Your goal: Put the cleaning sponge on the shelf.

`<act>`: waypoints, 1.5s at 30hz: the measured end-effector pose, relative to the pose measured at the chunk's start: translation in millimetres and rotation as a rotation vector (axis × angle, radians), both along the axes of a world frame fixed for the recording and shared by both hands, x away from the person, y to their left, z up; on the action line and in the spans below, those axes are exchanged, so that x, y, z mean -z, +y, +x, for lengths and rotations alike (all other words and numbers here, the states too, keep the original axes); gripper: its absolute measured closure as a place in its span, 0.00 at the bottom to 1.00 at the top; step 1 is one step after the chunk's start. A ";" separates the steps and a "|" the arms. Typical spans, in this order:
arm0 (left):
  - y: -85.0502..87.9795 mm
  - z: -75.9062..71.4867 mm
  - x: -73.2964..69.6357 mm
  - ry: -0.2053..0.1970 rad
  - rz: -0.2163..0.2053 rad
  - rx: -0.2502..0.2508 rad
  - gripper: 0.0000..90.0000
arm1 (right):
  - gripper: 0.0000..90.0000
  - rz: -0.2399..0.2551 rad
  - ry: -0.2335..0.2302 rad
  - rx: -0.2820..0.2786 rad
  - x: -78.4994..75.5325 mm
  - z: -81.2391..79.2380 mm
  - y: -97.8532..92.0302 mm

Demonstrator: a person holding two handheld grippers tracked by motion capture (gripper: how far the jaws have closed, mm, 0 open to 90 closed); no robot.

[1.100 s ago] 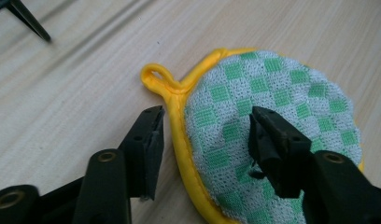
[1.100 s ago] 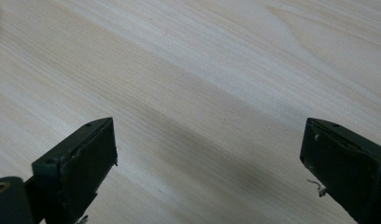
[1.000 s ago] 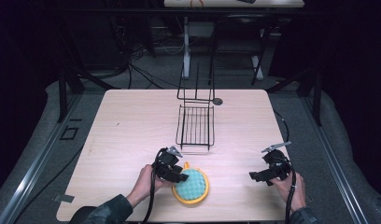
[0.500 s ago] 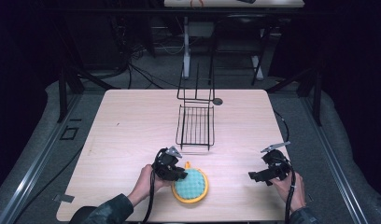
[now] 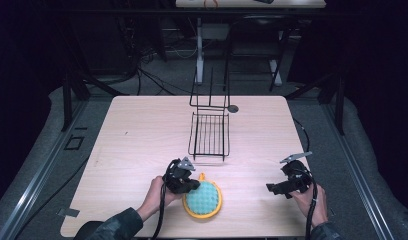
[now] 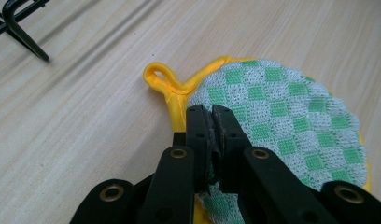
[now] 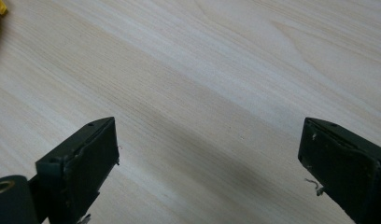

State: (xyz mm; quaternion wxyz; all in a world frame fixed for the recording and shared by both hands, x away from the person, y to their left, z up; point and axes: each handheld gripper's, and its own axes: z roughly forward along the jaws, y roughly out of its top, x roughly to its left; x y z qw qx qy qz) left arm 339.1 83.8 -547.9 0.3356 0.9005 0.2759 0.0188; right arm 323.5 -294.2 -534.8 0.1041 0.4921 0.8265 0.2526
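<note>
the left gripper [image 5: 188, 184] sits at the near middle of the table [image 5: 142, 135], its jaws pinched tight on the edge of the pot holder [image 5: 204, 199]. in the left gripper view [image 6: 212, 122] the two jaws meet with the checked green-and-white cloth [image 6: 282, 121] caught between them, right beside the yellow loop [image 6: 159, 77], which sticks out just ahead and to the left of the jaw tips. the rest of the pot holder lies flat on the wood to the right of the jaws. a black wire rack [image 5: 210, 134] stands beyond this gripper, apart from it. the right gripper [image 5: 273, 187] is well off to the right of the pot holder, jaws spread wide over bare wood [image 7: 212, 154], holding nothing.
</note>
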 end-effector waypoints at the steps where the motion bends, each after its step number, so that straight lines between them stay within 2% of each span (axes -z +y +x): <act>1: 0.0 -0.5 -0.5 -0.001 -0.007 0.002 0.96 | 0.05 -0.005 -0.002 -0.001 0.2 0.2 -0.3; 5: -1.3 -4.7 -6.7 -0.017 -0.014 0.028 0.96 | 0.05 -0.002 -0.006 -0.005 0.2 0.0 -0.5; 9: 0.0 -8.9 -14.8 -0.054 -0.028 0.040 0.96 | 0.05 -0.001 -0.007 -0.008 -0.1 -0.4 -0.3; 18: 3.0 -13.3 -24.1 -0.087 -0.052 0.044 0.96 | 0.05 0.000 -0.002 -0.010 0.2 0.1 -0.9; 25: 5.4 -19.5 -35.7 -0.138 -0.064 0.051 0.96 | 0.05 0.012 0.002 -0.006 0.8 -0.1 0.3; 26: 5.8 -20.4 -37.6 -0.153 -0.065 0.051 0.96 | 0.05 0.010 0.007 -0.006 0.5 -0.2 0.3; 36: 10.5 -20.8 -46.8 -0.204 -0.067 0.024 0.96 | 0.05 -0.003 0.011 -0.012 1.1 0.2 0.0; 45: 15.1 -19.4 -57.9 -0.236 -0.086 0.011 0.96 | 0.05 0.001 0.006 -0.010 1.5 0.1 0.7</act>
